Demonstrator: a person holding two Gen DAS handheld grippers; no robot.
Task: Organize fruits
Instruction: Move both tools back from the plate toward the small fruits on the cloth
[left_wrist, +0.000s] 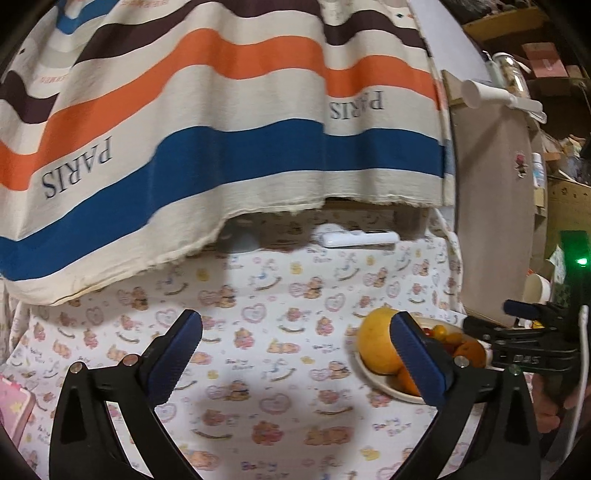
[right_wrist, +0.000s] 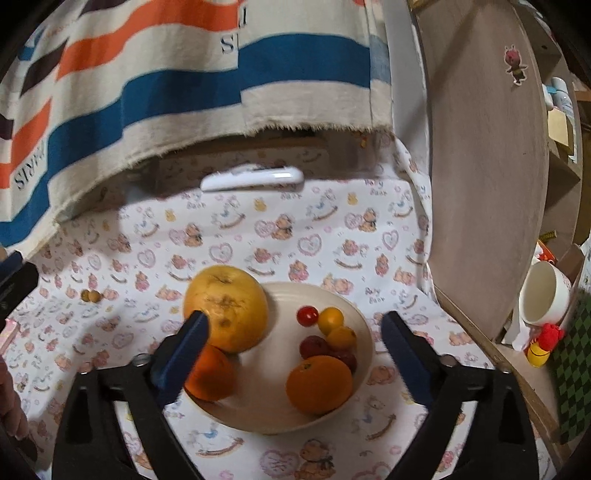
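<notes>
A cream bowl (right_wrist: 354, 317) sits on the bear-print cloth. In it lie a big yellow grapefruit (right_wrist: 229, 310), two oranges (right_wrist: 319, 384), a red cherry tomato (right_wrist: 307, 315), small yellow fruits (right_wrist: 330, 319) and dark red fruits (right_wrist: 314, 347). My right gripper (right_wrist: 295, 350) is open and empty, hovering just above the bowl. My left gripper (left_wrist: 295, 354) is open and empty over bare cloth, left of the bowl (left_wrist: 373, 373), where the grapefruit (left_wrist: 376, 343) shows beside its right finger. Two small brown fruits (right_wrist: 91, 295) lie on the cloth, left of the bowl.
A striped PARIS cloth (left_wrist: 221, 129) hangs over the back. A white remote (right_wrist: 255, 179) lies at the far edge. A wooden board (right_wrist: 487, 166) stands at the right, with a white cup (right_wrist: 543, 295) and a toy behind it. A pink box (left_wrist: 13, 406) is at far left.
</notes>
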